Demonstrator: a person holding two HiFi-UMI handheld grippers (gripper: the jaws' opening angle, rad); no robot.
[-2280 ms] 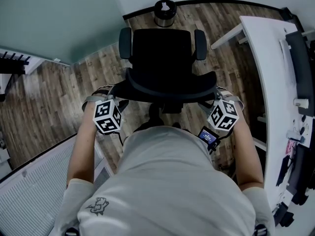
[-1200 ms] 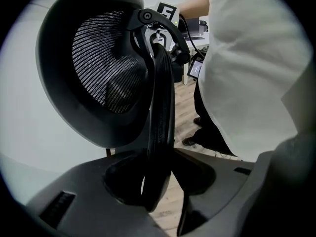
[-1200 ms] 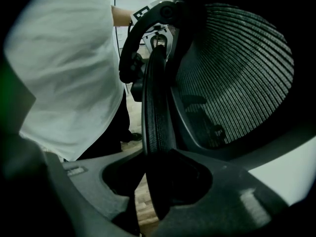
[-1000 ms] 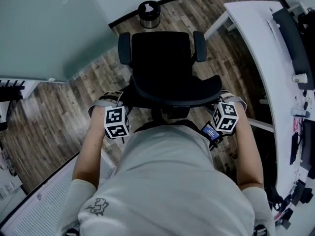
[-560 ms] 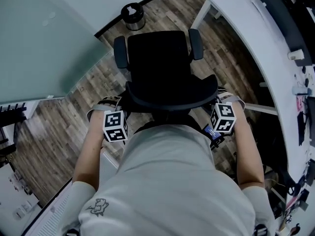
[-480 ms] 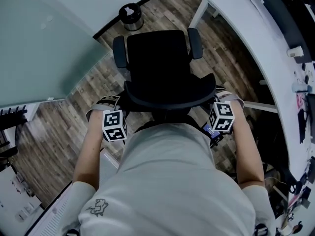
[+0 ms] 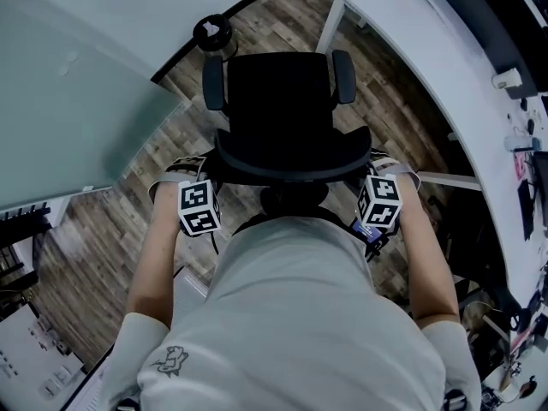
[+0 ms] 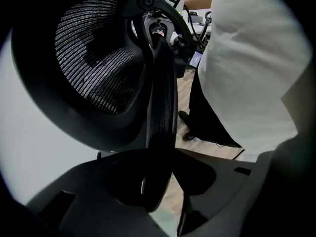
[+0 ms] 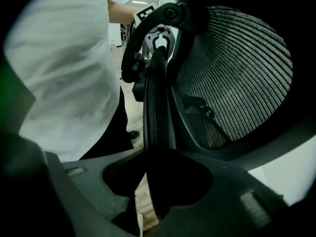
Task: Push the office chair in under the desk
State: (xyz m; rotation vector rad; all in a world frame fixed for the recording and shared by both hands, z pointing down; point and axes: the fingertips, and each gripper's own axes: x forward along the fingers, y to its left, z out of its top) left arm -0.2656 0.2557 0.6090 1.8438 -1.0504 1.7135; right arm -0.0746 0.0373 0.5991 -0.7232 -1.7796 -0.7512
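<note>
The black office chair (image 7: 278, 92) stands in front of me on the wood floor, its seat facing away and its curved backrest (image 7: 291, 157) nearest to me. My left gripper (image 7: 210, 174) sits on the backrest's left end. In the left gripper view the mesh-backed rim (image 8: 163, 107) runs down between the jaws of the left gripper (image 8: 158, 181), which clamp it. My right gripper (image 7: 372, 174) sits on the right end. Its jaws are closing, with the rim (image 9: 157, 107) held between them at the right gripper (image 9: 163, 181). The white desk (image 7: 419, 58) curves along the right.
A small round bin (image 7: 212, 32) stands by the wall beyond the chair. A glass panel (image 7: 68, 101) fills the upper left. Monitors and cables (image 7: 514, 24) crowd the desk's far side. A desk leg (image 7: 330, 20) stands near the chair's right armrest.
The chair, held at both ends, has swung round with me. The desk now reaches further into view at the upper right, and the bin has shifted left.
</note>
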